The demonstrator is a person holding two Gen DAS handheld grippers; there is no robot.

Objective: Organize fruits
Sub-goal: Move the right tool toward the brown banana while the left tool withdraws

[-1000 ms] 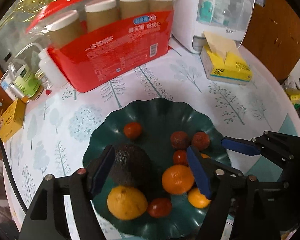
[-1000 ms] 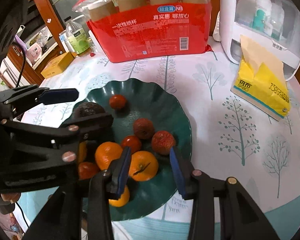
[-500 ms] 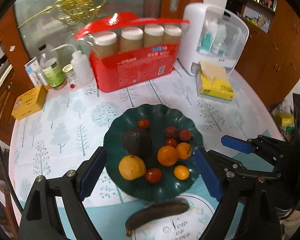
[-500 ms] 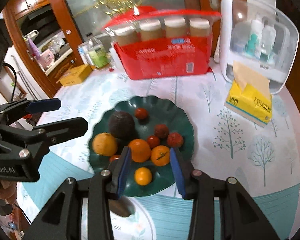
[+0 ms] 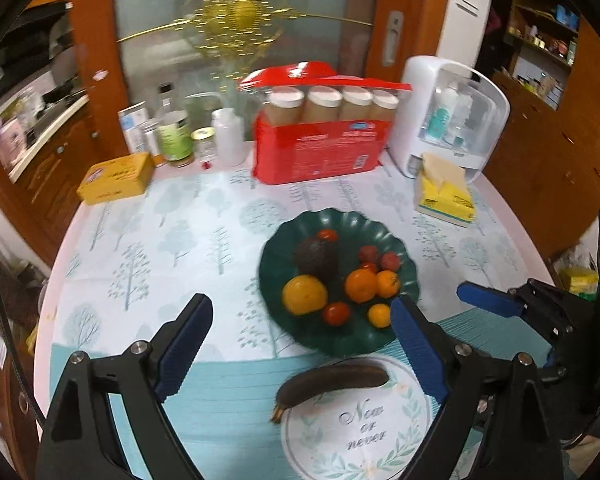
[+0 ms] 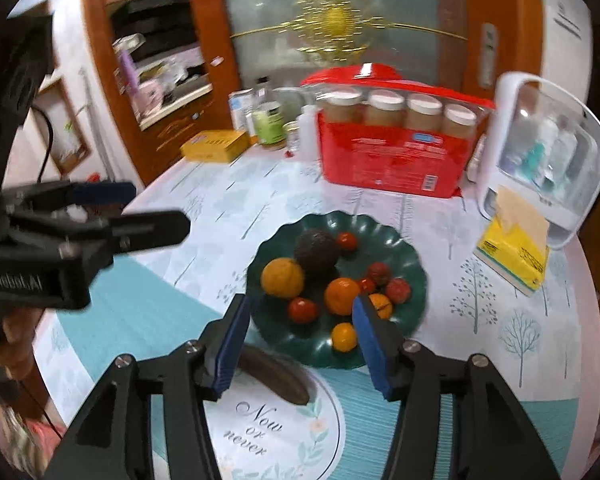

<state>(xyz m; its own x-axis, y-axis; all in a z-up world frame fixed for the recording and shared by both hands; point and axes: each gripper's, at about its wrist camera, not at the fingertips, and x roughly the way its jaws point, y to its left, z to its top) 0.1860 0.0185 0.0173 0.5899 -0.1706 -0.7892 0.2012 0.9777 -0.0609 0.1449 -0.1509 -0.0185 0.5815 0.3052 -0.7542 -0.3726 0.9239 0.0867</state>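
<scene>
Fruit is sitting gathered on the green plate (image 5: 400, 248), ahead of both grippers: a dark avocado (image 5: 314, 256), a large orange (image 5: 305, 294), two smaller oranges, a small yellow citrus, several red tomatoes and lychee-like fruits. Grouping them on the plate is keeping round things from rolling across the surface (image 5: 148, 240). One piece is lying outside it: an overripe, almost black banana (image 5: 332, 382) is resting on the surface just short of the plate's near rim, directly below the left gripper (image 5: 302, 354) and below and slightly left of the right gripper (image 6: 298, 346).

Both grippers are hovering above the surface with jaws spread wide, the left wider than the right, and neither is gripping anything. Each is pointing roughly toward the plate, well clear of the fruit.

Judging by the layout, the banana is the remaining stray; lifting it would call for a soft pinch across its middle, since the skin looks very ripe and could bruise or split.
</scene>
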